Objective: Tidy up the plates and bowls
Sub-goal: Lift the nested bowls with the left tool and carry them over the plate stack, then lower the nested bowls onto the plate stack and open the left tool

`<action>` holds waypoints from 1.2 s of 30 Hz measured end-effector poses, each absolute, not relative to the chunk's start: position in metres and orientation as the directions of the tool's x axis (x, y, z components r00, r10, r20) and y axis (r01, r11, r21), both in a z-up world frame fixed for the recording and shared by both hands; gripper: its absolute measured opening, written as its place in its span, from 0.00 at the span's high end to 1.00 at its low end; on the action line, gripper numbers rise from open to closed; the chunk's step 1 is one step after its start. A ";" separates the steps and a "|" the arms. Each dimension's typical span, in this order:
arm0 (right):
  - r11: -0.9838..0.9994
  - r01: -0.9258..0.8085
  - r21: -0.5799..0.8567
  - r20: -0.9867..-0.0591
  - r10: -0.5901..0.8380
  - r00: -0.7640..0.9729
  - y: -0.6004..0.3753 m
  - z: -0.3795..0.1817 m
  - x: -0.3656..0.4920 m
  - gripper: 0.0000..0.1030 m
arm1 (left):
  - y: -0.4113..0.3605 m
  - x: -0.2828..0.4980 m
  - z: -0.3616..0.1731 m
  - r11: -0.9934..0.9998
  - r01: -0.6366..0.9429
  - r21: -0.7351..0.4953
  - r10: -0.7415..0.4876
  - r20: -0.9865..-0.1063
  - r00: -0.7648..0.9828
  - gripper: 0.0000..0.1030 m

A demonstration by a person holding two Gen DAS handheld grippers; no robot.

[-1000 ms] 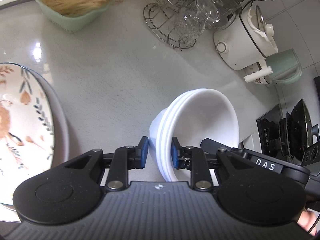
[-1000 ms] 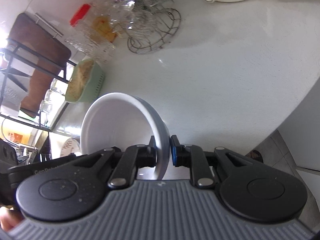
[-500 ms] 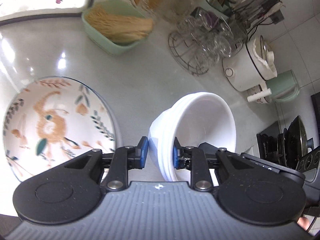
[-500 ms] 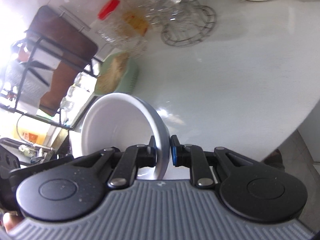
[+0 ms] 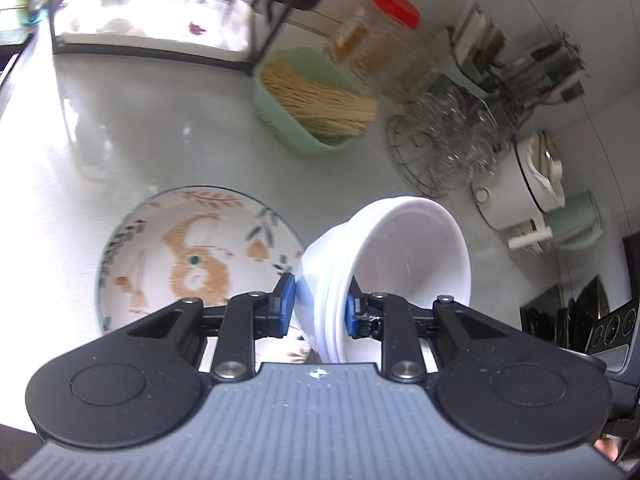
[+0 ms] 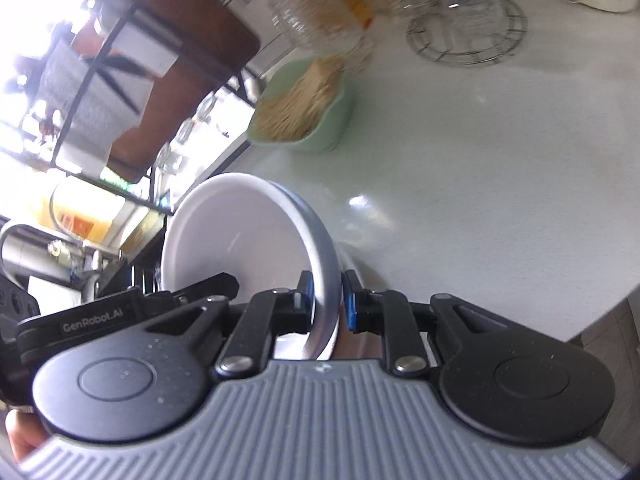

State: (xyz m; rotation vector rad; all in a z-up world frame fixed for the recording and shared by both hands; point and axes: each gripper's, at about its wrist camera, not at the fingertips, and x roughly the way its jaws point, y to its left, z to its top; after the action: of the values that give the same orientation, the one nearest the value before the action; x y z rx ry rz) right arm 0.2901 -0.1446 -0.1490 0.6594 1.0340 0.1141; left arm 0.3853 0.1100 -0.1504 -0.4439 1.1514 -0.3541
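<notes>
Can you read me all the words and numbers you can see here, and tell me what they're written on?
"GenRobot.AI" stands on the black body of the left gripper, seen from the right wrist camera.
The yellow label on the red-lidded jar is too blurred to read.
The round dials on the stove are too small to read.
No other words or numbers can be read.

Strong daylight is admitted from the upper left in both views, where the background is blown out to white. Glare patches are seen on the pale countertop [image 5: 120,128]. The far clutter is smeared by motion blur, and straight edges are bowed by fisheye distortion.
</notes>
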 end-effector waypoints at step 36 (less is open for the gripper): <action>0.887 -0.015 0.462 -0.831 0.439 0.342 -0.072 -0.184 0.334 0.77 | 0.176 0.370 -0.192 0.902 -0.156 -0.402 -0.318 -0.865 0.388 0.71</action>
State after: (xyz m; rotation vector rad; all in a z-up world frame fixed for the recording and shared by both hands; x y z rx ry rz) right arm 0.3339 -0.0723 -0.1845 0.4093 1.1935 0.3061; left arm 0.3704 0.1756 -0.1923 -0.4614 1.1791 -0.1077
